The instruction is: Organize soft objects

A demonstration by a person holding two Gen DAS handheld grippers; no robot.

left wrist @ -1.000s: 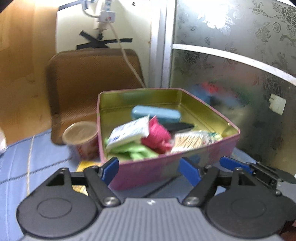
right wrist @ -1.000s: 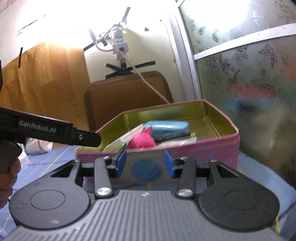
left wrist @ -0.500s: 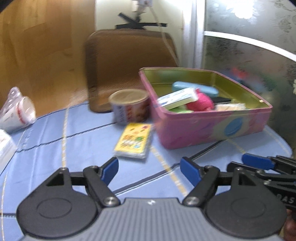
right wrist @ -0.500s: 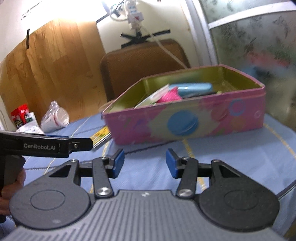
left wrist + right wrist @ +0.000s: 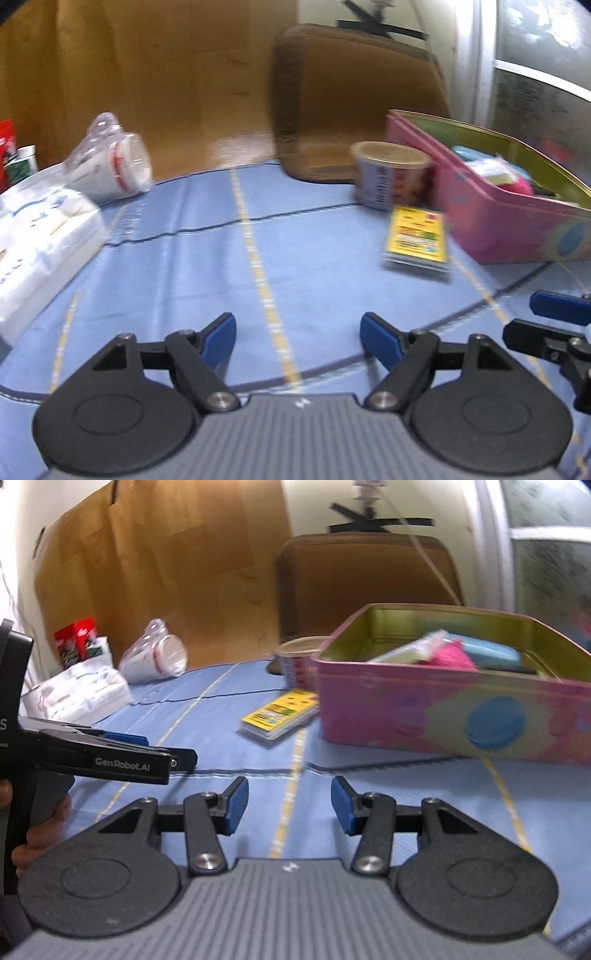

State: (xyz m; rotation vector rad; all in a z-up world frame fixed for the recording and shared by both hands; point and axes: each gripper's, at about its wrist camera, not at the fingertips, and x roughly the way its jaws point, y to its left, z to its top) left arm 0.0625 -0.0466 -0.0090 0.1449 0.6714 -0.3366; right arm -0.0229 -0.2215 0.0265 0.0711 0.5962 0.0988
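Left gripper (image 5: 297, 341) jaws wide, empty | right gripper (image 5: 290, 805) jaws wide, empty | yellow packet (image 5: 416, 236) on table (image 5: 184, 266) ahead-right of left jaws, beside pink tin (image 5: 443, 709)

Motion blur smears the print on the yellow packet (image 5: 415, 238) and on the can (image 5: 391, 175) behind it, so neither label can be read. The pink tin (image 5: 517, 225) runs off the right edge of the left wrist view; its contents overlap and blur together. The white tissue pack (image 5: 40, 240) is cut by the left edge.
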